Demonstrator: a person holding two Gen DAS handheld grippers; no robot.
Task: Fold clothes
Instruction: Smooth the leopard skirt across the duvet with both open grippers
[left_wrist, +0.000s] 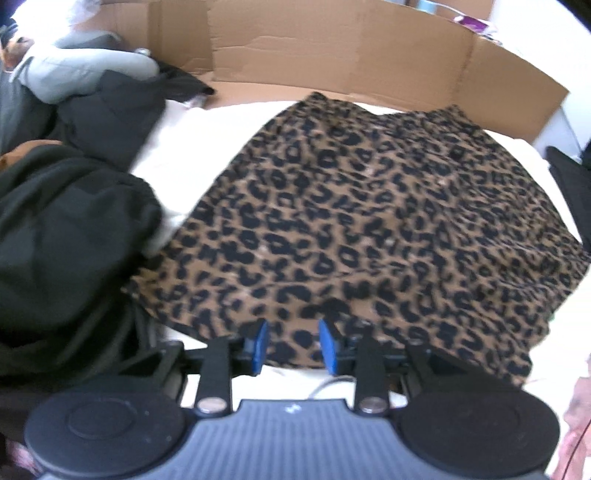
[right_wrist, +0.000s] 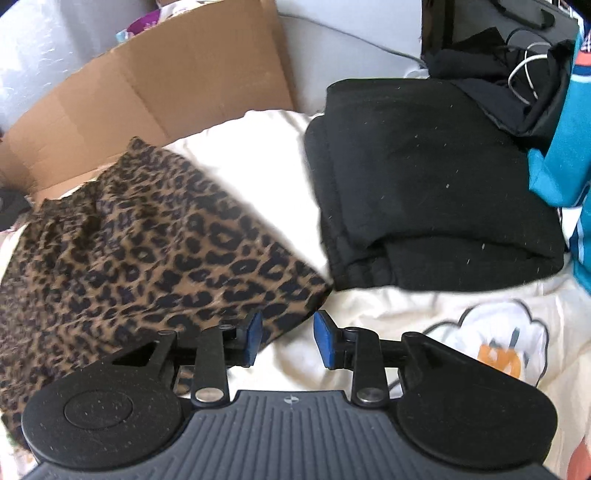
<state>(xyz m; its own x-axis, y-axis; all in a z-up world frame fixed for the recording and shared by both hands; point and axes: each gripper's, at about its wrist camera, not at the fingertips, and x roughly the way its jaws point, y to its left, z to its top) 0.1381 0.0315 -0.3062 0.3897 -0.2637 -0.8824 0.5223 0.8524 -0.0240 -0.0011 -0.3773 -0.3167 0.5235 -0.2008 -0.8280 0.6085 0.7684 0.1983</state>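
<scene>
Left wrist view looked down over a leopard-print garment (left_wrist: 369, 221) that lay spread flat on a cream bedcover (left_wrist: 192, 147). The left gripper (left_wrist: 293, 345) hung over the garment's near hem, its blue pads (left_wrist: 260, 345) parted with nothing caught between them. Behind the garment a flattened cardboard box (left_wrist: 332, 48) stood propped like a wall; it held nothing I could make out, only some purple and white bits showing past its top edge. To the left lay a heap of dark clothes (left_wrist: 66, 229) with a grey piece (left_wrist: 85, 70) on top.

From the right wrist view, the right gripper (right_wrist: 288, 341) hovered at the leopard garment's corner (right_wrist: 147, 251), its jaws likewise apart and empty, one pad (right_wrist: 253, 341) over the print, the other over the cover. A folded black garment (right_wrist: 424, 184) sat just beside that corner, on the same bedcover (right_wrist: 258, 155). Beyond it an open dark bag (right_wrist: 535, 85) showed a white cable (right_wrist: 521, 77) and dark cloth. The cardboard (right_wrist: 166, 85) stood behind.
</scene>
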